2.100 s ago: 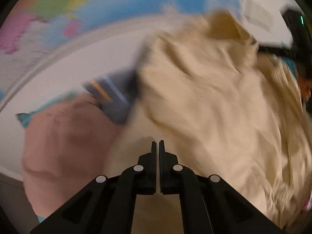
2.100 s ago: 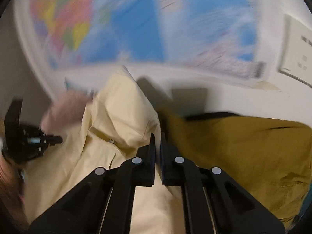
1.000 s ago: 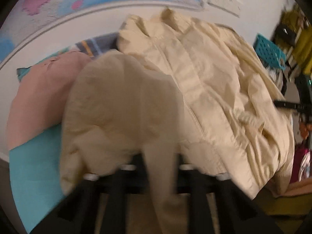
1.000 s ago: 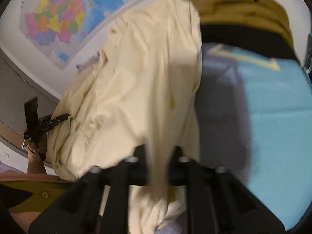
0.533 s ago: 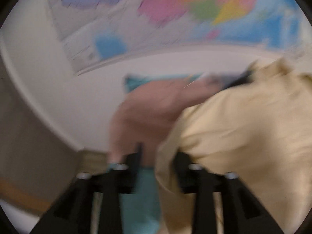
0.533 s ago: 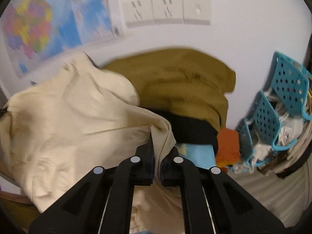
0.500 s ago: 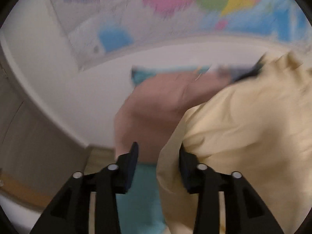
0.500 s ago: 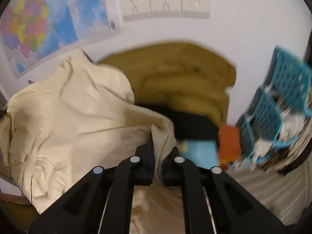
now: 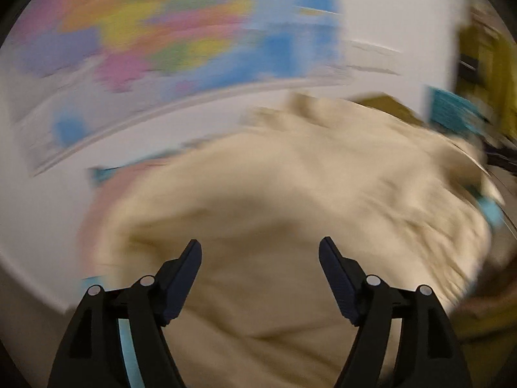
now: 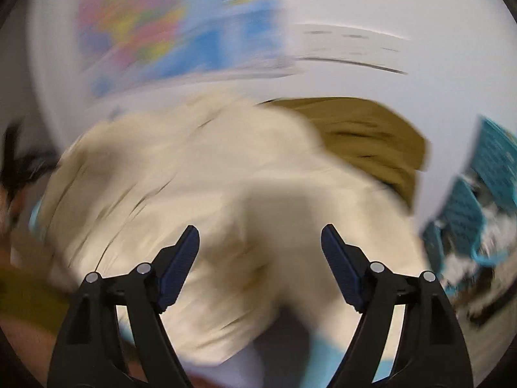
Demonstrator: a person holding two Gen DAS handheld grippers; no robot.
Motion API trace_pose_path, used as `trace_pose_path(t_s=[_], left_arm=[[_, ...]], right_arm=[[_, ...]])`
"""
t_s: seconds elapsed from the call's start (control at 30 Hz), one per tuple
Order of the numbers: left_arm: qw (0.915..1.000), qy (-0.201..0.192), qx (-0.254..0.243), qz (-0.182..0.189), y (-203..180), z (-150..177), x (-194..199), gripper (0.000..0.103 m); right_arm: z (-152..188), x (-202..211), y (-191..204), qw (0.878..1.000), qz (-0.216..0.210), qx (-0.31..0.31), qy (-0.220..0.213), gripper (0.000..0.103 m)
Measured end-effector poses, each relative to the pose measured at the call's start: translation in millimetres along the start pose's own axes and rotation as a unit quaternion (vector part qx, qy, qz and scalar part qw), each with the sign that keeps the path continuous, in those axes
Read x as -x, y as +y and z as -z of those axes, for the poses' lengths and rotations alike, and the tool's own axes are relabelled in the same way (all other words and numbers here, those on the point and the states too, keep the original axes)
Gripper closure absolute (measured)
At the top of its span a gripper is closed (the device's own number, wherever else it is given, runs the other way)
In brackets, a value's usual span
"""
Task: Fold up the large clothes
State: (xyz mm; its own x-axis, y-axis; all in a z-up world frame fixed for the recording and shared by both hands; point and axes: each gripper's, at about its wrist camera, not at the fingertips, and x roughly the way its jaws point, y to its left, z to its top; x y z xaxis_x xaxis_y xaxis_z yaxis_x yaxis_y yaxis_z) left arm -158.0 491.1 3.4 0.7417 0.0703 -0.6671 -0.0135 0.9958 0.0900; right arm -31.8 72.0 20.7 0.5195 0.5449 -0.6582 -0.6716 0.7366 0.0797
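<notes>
While both views are smearing with blur, the left claw [image 9: 260, 249] and right claw [image 10: 260, 236] are gaping, jaws having just been opening, nothing between them (the cream shirt [image 9: 290, 200] is lying heaped below, partly covering an olive garment [image 10: 365, 132]).

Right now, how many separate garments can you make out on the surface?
3, though blur may hide more: the cream shirt spread across the middle, the olive-brown garment behind it to the right, and a pink garment peeking out at its left edge.
</notes>
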Motion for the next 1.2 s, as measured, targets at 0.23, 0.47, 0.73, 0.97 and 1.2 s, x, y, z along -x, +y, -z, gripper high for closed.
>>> trace_pose_path(t_s=[0.23,0.47,0.73,0.97,1.2], left_arm=[[0.9848,0.058,-0.098,0.131,-95.4,41.8,-24.2,0.03],[0.9717,0.091,-0.182,0.12,-130.6,70.4,-41.2,0.022],[0.9879,0.083,-0.115,0.063,-97.3,52.4,-55.4,0.048],[0.9836,0.045,-0.132,0.115,-106.6,57.3,-34.1,0.026],[0.9882,0.051,-0.121,0.079,-108.8,35.6,-59.3,0.026]], right_arm=[[66.3,-31.0,80.5,0.988,-0.045,0.127,0.08,0.023],[79.1,-46.9,93.4,0.986,0.003,0.149,0.075,0.041],[39.2,-24.0,30.6,0.999,-0.038,-0.022,0.01,0.093],[60.8,-26.2,113.3,0.984,-0.025,0.168,0.044,0.032],[13.4,-69.7,114.8,0.992,-0.083,0.087,0.034,0.032]])
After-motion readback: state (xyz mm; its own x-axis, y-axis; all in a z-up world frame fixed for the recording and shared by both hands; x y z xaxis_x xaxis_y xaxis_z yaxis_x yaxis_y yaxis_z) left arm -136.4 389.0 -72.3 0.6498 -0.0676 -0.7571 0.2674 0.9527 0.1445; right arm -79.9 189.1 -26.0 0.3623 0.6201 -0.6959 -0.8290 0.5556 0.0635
